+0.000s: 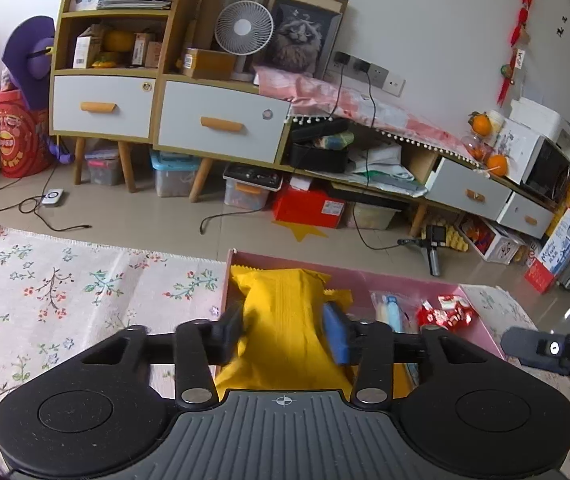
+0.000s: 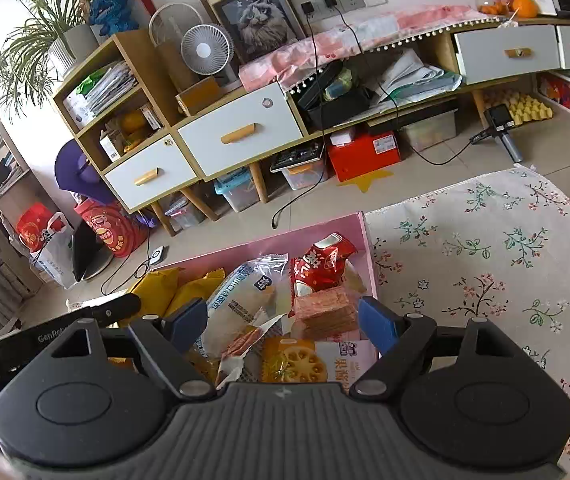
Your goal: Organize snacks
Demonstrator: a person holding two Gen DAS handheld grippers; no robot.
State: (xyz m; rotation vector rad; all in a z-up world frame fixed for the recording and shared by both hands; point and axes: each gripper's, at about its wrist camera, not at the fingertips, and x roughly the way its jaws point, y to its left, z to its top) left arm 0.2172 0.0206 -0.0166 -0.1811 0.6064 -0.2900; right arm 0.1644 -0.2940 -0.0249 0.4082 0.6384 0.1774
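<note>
From the left wrist, the left gripper (image 1: 285, 330) pinches a yellow snack packet (image 1: 285, 312) across its middle, both pads pressed into the wrapper; the packet lies at the left end of the pink box (image 1: 481, 332) on the floral cloth (image 1: 65, 292). A red wrapped snack (image 1: 445, 314) sits further right in the box. From the right wrist, the right gripper (image 2: 283, 322) hangs spread wide over the box's pile — a white bread packet (image 2: 241, 300) and a wafer pack (image 2: 327, 310) lie between its fingers, neither visibly touched.

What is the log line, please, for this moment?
left gripper: around yellow packet, over pink box | right gripper: open, empty, above snacks
</note>
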